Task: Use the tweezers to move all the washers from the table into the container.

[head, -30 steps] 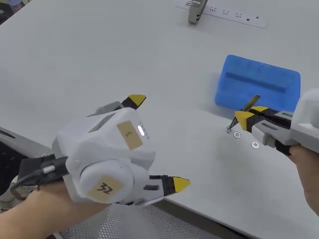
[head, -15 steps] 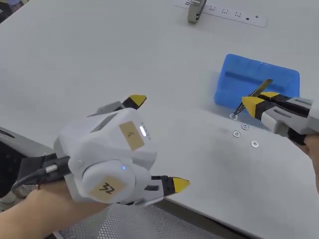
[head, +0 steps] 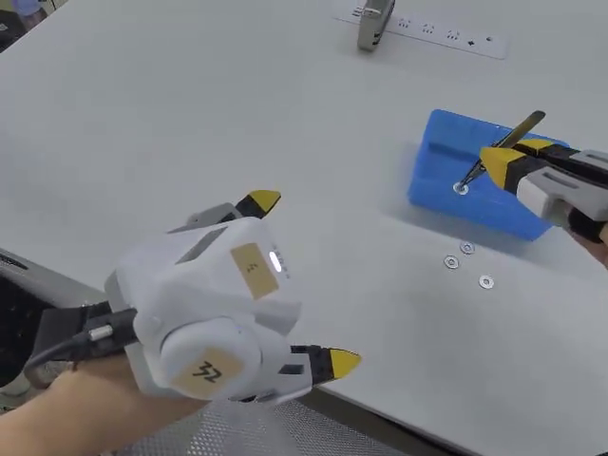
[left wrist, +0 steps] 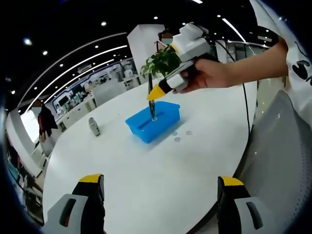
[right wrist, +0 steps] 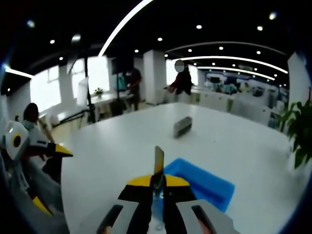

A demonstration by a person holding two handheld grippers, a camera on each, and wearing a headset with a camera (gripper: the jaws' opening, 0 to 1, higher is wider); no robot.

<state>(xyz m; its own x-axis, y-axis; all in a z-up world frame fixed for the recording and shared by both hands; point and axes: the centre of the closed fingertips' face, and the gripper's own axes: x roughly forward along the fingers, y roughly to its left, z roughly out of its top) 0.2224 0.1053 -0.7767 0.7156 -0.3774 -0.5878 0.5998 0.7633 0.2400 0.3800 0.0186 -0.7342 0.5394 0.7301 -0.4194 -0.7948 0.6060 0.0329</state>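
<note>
My right gripper (head: 503,163) is shut on brass-coloured tweezers (head: 521,129), which point down over the near-left part of the blue container (head: 446,142). A small washer (head: 461,189) sits at the tweezers' tip, just above the container's floor. Three washers (head: 466,248) lie on the white table in front of the container. My left gripper (head: 302,281) stands open at the table's near edge with nothing between its jaws. In the left gripper view the right gripper (left wrist: 165,87) hangs over the container (left wrist: 156,124). The right gripper view looks along the tweezers (right wrist: 158,161) at the container (right wrist: 204,183).
A white power strip (head: 427,24) and a small metal object (head: 375,19) lie at the table's far side. A chair's mesh seat (head: 237,432) shows under the near edge. People stand far off in the room (right wrist: 183,80).
The right gripper has lifted the tweezers, with a washer, from the table by the loose washers and moved them away and up over the container. The left gripper has stayed put.
</note>
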